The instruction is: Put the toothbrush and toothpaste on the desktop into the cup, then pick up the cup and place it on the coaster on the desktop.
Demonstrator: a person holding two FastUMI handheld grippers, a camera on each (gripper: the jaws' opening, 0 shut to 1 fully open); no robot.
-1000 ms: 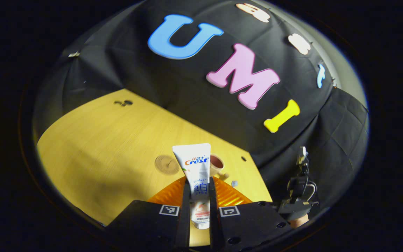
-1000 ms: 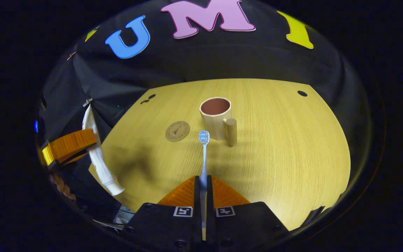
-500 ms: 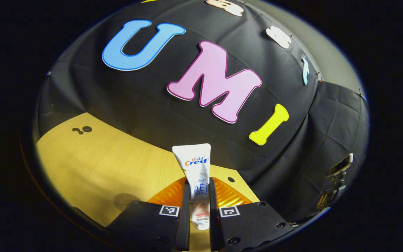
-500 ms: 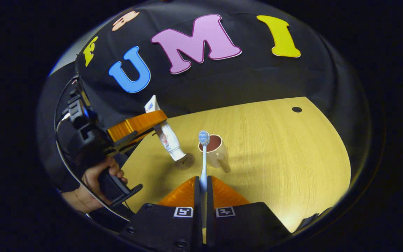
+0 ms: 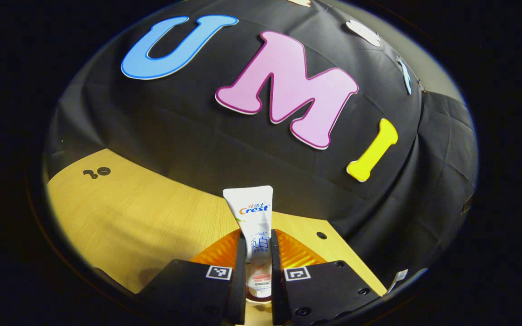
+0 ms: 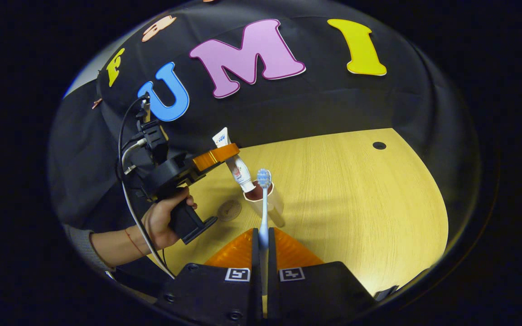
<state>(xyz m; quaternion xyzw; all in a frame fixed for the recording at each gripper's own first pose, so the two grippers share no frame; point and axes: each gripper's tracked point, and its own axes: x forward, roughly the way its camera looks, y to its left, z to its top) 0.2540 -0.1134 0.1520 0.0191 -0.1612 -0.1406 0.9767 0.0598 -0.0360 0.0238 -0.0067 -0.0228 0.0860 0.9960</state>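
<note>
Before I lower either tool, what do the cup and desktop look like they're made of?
Cup: probably matte ceramic or plastic, a dull beige wall with no glare and a reddish inside; I cannot tell which. Desktop: light wood or wood-look laminate, with fine straight grain lines and a soft sheen.

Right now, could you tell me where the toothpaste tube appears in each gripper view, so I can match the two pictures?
Left gripper view: the toothpaste tube stands at bottom centre, clamped between the left gripper fingers.
Right gripper view: the tube is left of centre, held by the left gripper with its cap end at the cup mouth.
Shared landmark: the wooden desktop.
</note>
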